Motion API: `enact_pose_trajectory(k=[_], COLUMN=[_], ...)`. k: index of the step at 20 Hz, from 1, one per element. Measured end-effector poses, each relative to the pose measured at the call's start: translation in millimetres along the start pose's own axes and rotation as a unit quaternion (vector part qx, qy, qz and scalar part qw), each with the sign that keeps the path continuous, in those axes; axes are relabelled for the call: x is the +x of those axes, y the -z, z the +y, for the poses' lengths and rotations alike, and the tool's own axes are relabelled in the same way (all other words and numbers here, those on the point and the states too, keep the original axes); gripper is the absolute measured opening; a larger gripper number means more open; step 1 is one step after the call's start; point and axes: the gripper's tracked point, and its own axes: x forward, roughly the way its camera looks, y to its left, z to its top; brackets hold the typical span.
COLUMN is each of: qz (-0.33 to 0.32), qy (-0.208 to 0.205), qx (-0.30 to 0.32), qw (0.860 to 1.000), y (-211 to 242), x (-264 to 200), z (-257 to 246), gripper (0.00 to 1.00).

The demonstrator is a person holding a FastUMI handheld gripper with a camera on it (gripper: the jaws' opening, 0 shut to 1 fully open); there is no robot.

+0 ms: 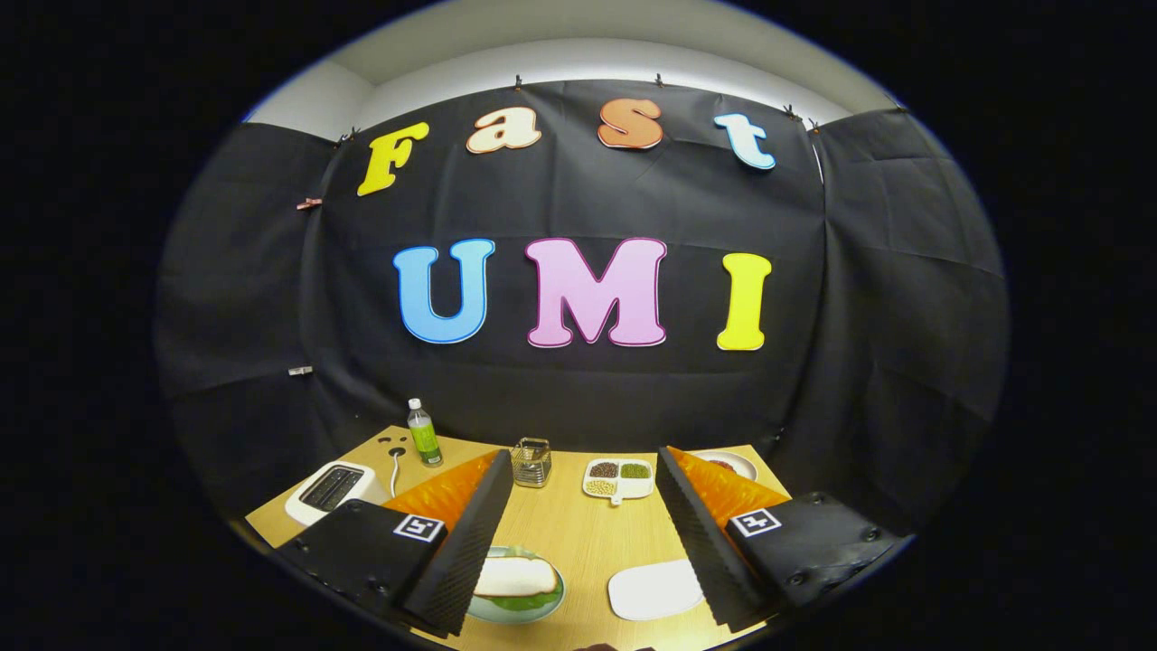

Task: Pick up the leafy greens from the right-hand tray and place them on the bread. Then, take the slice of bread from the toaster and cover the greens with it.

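Claw held above the desk, fingers spread wide, nothing between them.

Lower centre of the frame, just inside the left finger: a green plate carrying a pale slice of bread. A fringe of green shows under the slice's near edge. It reads as leaf, though against a green plate I cannot be sure. If it is leaf, the greens are placed and the covering slice is on top.

Just right of that, near the right finger: a small white tray, bare on what shows. That fits the greens having been taken from it.

Left of the frame, at the desk edge: white toaster. Its slot looks dark, and I make out no slice standing in it, though the view is small.

Further back, mid-frame: green-labelled bottle, small wire basket, a divided dish of dried beans, and a white plate partly behind the right finger.

Judgement: both steps look finished, or close to it. The stack sits on the plate and the claw is open and clear of it. What remains, if anything, is checking that the top slice sits square.
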Motion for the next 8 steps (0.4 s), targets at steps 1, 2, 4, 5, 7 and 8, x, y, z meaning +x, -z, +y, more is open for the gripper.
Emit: enact_pose_trajectory(k=[1,2,4,5,7,8], qz=[0.001,0.001,-0.002,-0.003,-0.002,-0.001], qy=[-0.002,-0.003,-0.002,-0.002,-0.005,-0.006], qx=[0.005,0.008,0.006,0.005,0.008,0.011], qw=[1.0,1.0,1.0,1.0,1.0,1.0], y=[1,2,1,1,2,3], x=[0,1,2,2,1,2], z=[-1,-4,-10,-11,-13,-14], gripper=[0.98,0.98,0.99,0.99,0.98,0.98])
